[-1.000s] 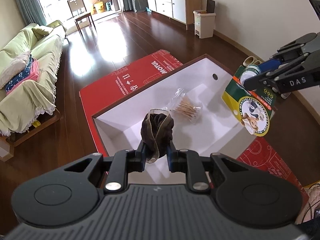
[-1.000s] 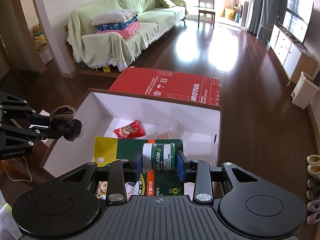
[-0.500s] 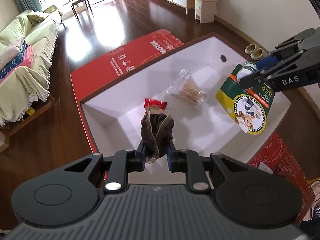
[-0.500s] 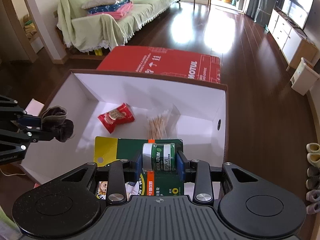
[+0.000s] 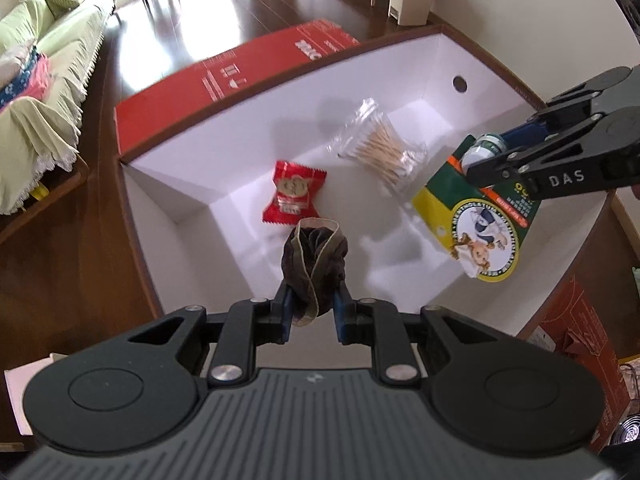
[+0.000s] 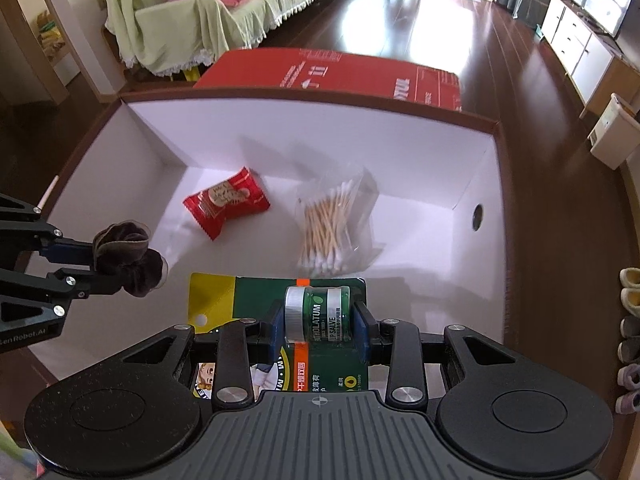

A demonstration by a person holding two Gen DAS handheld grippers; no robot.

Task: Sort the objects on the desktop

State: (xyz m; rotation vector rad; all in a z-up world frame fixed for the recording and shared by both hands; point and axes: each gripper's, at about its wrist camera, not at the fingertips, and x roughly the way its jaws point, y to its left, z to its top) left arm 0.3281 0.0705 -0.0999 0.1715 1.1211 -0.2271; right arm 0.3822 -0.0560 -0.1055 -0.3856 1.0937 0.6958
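My left gripper [image 5: 311,308] is shut on a dark brown scrunchie [image 5: 314,260] and holds it above the near side of an open white-lined box [image 5: 400,64]; the scrunchie also shows in the right wrist view [image 6: 128,258]. My right gripper [image 6: 318,326] is shut on a green lip salve pack [image 6: 318,312] on a green and yellow card, held over the box's near edge; the pack also shows in the left wrist view [image 5: 480,216]. On the box floor lie a red snack packet [image 6: 224,202] and a bag of cotton swabs [image 6: 332,228].
The box [image 6: 420,144] has a red outer flap [image 6: 332,68] at the far side. Dark wood floor lies around it. A sofa with a green cover [image 6: 224,4] stands beyond, a white cabinet [image 6: 584,40] to the right, shoes [image 6: 630,292] at the right edge.
Both grippers have moved forward and down over the box with their loads. The red snack packet has come into full view.
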